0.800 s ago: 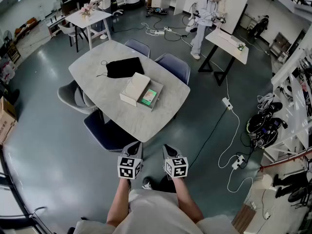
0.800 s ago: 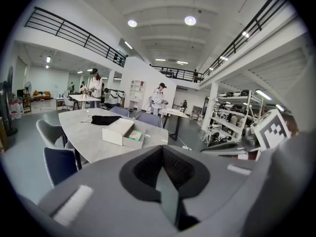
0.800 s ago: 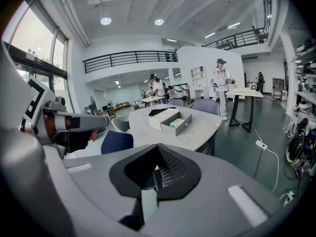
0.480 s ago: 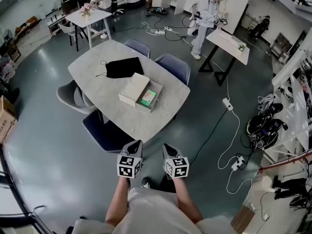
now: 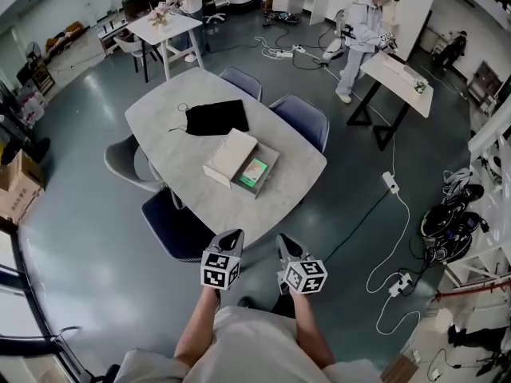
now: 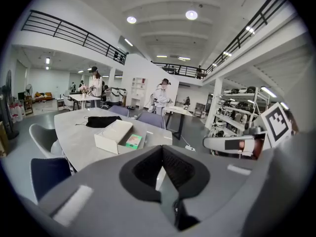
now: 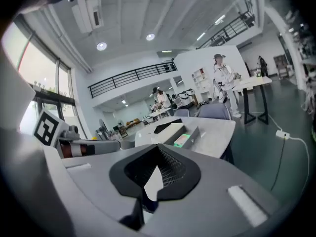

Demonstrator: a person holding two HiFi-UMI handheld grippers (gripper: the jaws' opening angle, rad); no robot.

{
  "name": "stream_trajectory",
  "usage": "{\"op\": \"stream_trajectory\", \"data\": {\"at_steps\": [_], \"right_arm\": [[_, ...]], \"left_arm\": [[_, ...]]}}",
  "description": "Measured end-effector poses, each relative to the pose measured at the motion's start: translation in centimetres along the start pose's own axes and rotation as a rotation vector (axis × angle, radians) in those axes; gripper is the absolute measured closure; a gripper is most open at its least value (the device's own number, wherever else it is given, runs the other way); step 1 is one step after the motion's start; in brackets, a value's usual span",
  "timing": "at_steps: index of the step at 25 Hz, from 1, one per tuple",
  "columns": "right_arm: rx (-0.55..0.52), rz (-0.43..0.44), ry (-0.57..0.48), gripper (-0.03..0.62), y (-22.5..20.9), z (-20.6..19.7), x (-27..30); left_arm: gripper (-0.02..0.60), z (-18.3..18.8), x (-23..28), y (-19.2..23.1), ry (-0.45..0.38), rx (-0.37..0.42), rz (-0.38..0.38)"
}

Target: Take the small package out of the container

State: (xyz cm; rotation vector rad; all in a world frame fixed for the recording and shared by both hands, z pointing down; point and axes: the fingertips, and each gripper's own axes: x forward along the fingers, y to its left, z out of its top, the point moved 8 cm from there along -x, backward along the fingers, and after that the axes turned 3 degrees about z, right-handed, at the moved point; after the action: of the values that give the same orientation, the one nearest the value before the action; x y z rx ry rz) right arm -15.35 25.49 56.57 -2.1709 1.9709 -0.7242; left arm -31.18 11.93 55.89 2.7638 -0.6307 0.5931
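Task unstarted: small package (image 5: 254, 171) lies inside container (image 5: 272, 157) on desk (image 5: 164, 122); left tool (image 5: 231, 235) and right tool (image 5: 284, 241) closed, empty, well apart from it.

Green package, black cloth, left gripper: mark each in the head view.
green package (image 5: 254, 171), head view, top face.
black cloth (image 5: 215, 116), head view, centre.
left gripper (image 5: 233, 235), head view, shut jaw tips.

The left forearm (image 5: 196, 329) and right forearm (image 5: 306, 332), both bare, reach forward from the torso, side by side and close together. The left claw (image 5: 231, 238) and right claw (image 5: 284, 242) point ahead, level with each other. Each has its 2 jaws closed together on nothing.
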Motion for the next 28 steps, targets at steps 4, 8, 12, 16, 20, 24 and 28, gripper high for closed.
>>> {"op": "stream_trajectory", "data": {"at_steps": [4,8,12,16,20,24,28], "right_arm": [[0.017,0.069,0.062,0.594,-3.2,1.1,2.0],[-0.002,0.108,0.132,0.595,-6.7,2.2,4.1],[-0.035,0.142,0.175,0.594,-9.3,4.0,5.9],[-0.026,0.204,0.223,0.594,-11.7,5.0,6.5],[-0.058,0.244,0.256,0.594,-14.4,6.3,6.4],[-0.066,0.267,0.275,0.594,-17.4,7.5,6.3],[-0.055,0.282,0.290,0.594,-20.0,8.0,6.0]], "left_arm": [[0.528,0.9,3.5,-1.0,0.036,-0.005,-0.011],[0.528,2.2,6.4,-1.7,0.061,0.004,0.013],[0.528,3.9,8.7,-1.9,0.076,-0.009,0.052],[0.528,4.5,11.1,-3.4,0.104,-0.044,0.075],[0.528,4.9,13.7,-5.0,0.125,-0.068,0.111],[0.528,5.5,15.9,-5.7,0.136,-0.089,0.158],[0.528,6.0,16.5,-6.6,0.163,-0.077,0.193]]}}
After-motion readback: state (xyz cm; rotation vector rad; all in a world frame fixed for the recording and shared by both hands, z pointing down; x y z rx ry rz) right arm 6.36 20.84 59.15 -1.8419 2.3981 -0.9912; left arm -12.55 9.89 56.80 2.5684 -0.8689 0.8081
